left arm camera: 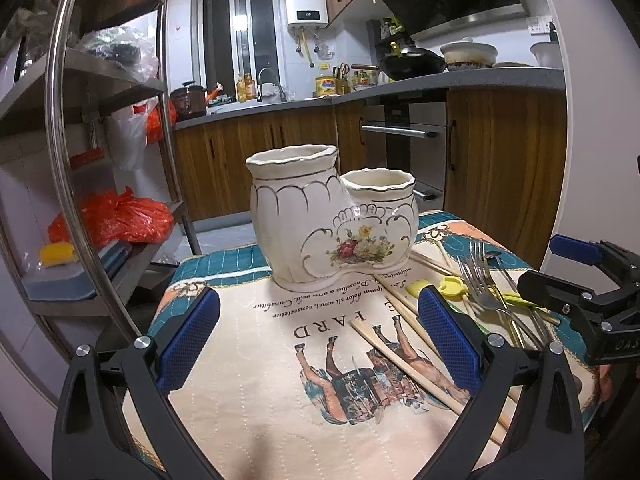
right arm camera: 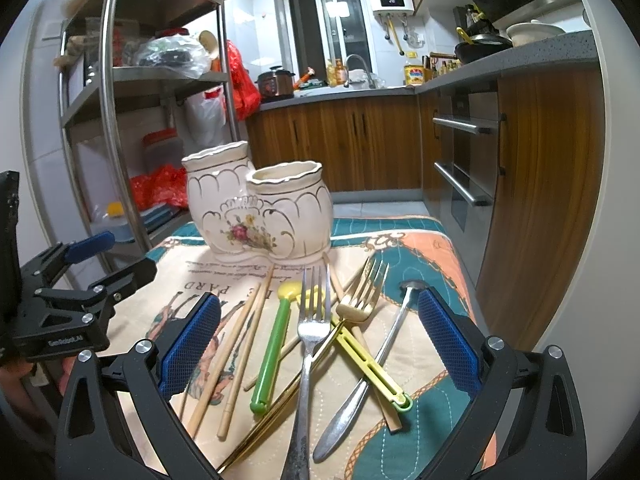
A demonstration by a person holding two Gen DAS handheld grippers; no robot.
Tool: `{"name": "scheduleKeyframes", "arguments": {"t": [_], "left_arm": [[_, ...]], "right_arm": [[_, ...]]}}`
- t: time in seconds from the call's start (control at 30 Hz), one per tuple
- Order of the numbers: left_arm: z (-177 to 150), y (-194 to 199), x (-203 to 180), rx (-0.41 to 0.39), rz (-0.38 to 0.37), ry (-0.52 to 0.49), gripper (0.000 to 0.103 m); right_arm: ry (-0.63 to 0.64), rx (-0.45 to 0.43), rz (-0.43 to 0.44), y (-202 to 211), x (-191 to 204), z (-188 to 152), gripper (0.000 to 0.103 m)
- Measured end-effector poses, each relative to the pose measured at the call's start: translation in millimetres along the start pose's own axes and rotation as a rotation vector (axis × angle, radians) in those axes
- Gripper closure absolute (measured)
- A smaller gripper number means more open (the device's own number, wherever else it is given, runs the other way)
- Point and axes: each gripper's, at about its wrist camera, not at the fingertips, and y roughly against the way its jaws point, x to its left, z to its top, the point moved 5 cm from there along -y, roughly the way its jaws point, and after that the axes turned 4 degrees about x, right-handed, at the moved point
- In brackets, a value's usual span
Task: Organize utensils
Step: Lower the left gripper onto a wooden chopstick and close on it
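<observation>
Blue-padded fingers (right arm camera: 192, 344) of the right gripper (right arm camera: 320, 340) are spreading wide and gripping nothing, hanging over the utensil pile on the printed cloth (right arm camera: 420, 352); a silver fork (right arm camera: 310, 332) is lying in the middle, crossing a gold fork (right arm camera: 356, 308), with a green clip (right arm camera: 272, 356), a yellow clip (right arm camera: 372, 364), a spoon (right arm camera: 372, 368) and wooden chopsticks (right arm camera: 236, 352) scattered around; the left gripper (left arm camera: 320, 340) is likewise gaping empty, facing the white two-cup ceramic holder (left arm camera: 332, 220), which is standing upright just behind the pile.

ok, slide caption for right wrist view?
Open right claw over piled forks, chopsticks and spoon; empty ceramic holder behind.
</observation>
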Motion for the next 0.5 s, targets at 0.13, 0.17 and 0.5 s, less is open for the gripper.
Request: {"name": "scheduleKeyframes", "arguments": {"t": [0.13,0.17,0.5], "left_arm": [[10,5,0,-0.020,0.010,-0.024,0.005],[12,7,1,-0.023,0.000,-0.024,0.005],[-11,-18,-11,0.225,-0.093,0.003,0.005]], "right_arm": [[0.041,0.008,-0.040,4,5,6,0.005],[0.059,-0.001,-0.056,5,2,8,0.005],[0.011,0.022,-0.106,18,-24,19,0.005]]}}
